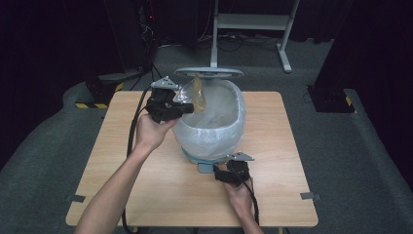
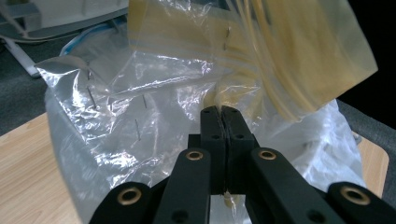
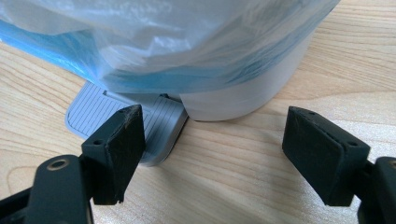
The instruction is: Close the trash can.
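Pedal [image 3: 126, 122] pressed by my wide-open right tool [image 1: 233, 174], lid [image 1: 208, 72] up, left tool [image 1: 168, 108] pinching the yellowish bag [image 2: 299, 51] over the bin [image 1: 214, 127]; next, releasing it inside.

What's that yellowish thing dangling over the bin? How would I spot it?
Find the pedal bin lined with clear plastic on the wooden table. Above its open mouth, the left gripper pinches a yellowish see-through bag, the only tinted plastic there.
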Demonstrator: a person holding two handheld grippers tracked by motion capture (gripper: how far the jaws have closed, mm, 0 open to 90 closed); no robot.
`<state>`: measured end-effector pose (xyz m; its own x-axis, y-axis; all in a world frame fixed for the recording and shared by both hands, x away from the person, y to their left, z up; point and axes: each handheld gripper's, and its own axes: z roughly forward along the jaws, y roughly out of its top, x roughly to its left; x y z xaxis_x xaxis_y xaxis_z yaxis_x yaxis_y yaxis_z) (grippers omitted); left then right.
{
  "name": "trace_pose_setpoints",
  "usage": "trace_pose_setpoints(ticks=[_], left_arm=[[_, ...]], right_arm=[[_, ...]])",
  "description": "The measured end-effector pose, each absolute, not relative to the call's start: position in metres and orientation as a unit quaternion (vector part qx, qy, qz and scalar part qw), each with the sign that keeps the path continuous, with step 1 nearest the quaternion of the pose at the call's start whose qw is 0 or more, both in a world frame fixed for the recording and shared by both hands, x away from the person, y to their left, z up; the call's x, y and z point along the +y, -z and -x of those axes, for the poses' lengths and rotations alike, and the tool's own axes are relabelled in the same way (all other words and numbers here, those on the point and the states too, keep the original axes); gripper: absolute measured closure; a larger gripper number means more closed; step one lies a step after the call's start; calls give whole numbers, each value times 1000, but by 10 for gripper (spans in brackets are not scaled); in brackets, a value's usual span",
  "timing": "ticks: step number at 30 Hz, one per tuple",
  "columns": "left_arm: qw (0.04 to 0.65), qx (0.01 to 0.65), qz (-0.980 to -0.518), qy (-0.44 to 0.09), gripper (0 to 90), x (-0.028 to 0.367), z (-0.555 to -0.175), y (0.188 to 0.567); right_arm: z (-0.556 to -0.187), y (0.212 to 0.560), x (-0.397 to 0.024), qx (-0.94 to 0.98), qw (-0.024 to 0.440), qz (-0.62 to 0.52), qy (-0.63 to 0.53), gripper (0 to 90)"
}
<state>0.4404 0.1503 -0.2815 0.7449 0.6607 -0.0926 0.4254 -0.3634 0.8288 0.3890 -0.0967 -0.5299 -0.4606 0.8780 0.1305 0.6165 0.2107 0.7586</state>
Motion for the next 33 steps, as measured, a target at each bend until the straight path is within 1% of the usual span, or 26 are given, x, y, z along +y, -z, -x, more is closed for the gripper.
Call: trace_pose_setpoints(ticks=[7,10,11,16,19,20,33], left_arm=[[453,334,-818,-122,887,132,-451,282],[448,334,-819,-129,887,127,-455,283],[450,336,-819,-118,888,124,-456,284],[439,332,-826,-124,887,115,-460,284],[436,344,-823,-118,887,110,-461,284],[429,331,-830,-130,887,110,-465,284],[429,334,-829,-130,880,104,-467,284]], right_arm=[[-389,530,-97,760,168,-491,-391,209],[-389,530,-97,760,168,-491,-391,209],[-389,530,-97,760,168,-491,-391,209],[-389,530,-97,760,168,-491,-391,209],[-389,530,-97,760,168,-491,-390,209],[-389,530,-97,761,168,-490,-390,209],[-389,530,-97,760,169,-491,-391,210]])
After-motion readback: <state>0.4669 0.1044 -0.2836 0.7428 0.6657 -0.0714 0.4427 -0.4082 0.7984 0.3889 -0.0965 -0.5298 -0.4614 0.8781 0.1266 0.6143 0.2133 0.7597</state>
